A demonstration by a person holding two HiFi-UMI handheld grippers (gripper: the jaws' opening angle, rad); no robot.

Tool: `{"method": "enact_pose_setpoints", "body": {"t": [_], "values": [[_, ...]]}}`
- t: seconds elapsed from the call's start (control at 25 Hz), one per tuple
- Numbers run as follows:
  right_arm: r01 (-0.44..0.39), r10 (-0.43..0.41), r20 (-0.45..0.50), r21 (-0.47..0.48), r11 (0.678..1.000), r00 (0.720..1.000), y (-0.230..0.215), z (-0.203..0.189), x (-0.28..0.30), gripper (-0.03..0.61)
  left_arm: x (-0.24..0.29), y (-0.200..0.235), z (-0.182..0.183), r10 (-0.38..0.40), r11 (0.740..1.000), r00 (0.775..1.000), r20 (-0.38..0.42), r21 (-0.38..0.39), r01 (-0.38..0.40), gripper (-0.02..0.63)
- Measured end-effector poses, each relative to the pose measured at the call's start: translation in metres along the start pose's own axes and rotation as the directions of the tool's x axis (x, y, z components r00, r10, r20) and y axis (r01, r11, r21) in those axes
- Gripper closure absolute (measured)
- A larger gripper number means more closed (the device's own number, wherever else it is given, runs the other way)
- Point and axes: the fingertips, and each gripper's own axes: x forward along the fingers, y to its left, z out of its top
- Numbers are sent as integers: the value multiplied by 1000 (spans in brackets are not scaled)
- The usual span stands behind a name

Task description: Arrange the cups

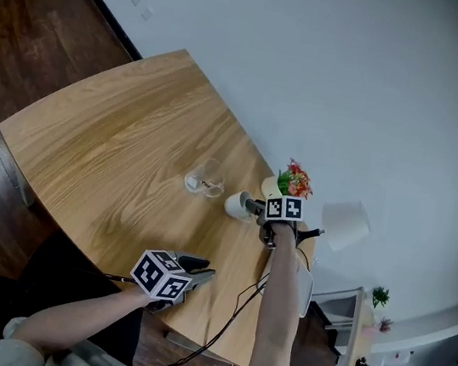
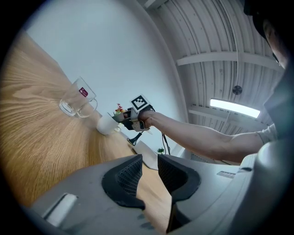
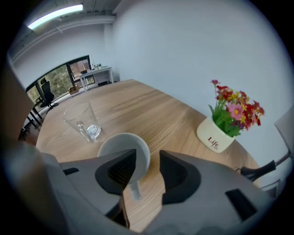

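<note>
the right gripper's (image 3: 148, 158) pads (image 3: 123, 170) stand well apart and clamp nothing. the white cup (image 3: 120, 146) stands upright on the table (image 3: 151, 110) right below them. its rim runs under the pad on that view's left and curves out into the gap, and its handle (image 3: 134, 189) shows in the gap, closer to the gripper body. i can't tell whether a pad grazes the rim. just beyond the fingertips, off to the view's left, the glass mug (image 3: 82, 120) lies on its side, apart from the cup. off to the right stands a small flower pot (image 3: 215, 137).

the left gripper's (image 2: 149, 167) pads (image 2: 130, 175) leave a narrow gap with only bare tabletop behind it. both cups are well ahead of its tips.
</note>
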Motion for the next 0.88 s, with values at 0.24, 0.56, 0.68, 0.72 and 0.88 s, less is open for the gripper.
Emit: {"method": "enact_pose_setpoints", "body": {"t": [0.24,0.56,0.68,0.72,0.88], "values": [[-27,31,-66,52,998,997,12,-14,14,538,-2,-3,-3,7,999,1000,-19,45,-6,518],[-160,145,99,170,972,985,39,-41,-7,537,-2,0,-10,-44,998,998,-43,36,46,520],[-247,217,181,164,955,959,62,-47,-29,537,-3,-5,-14,-90,996,995,-51,-3,90,515],[-271,238,202,155,950,950,66,-49,-41,537,-1,-8,-15,-96,995,994,-50,-7,96,512],[-221,171,258,182,958,951,18,-66,-112,537,15,-27,-26,-105,992,990,-98,57,111,510]]}}
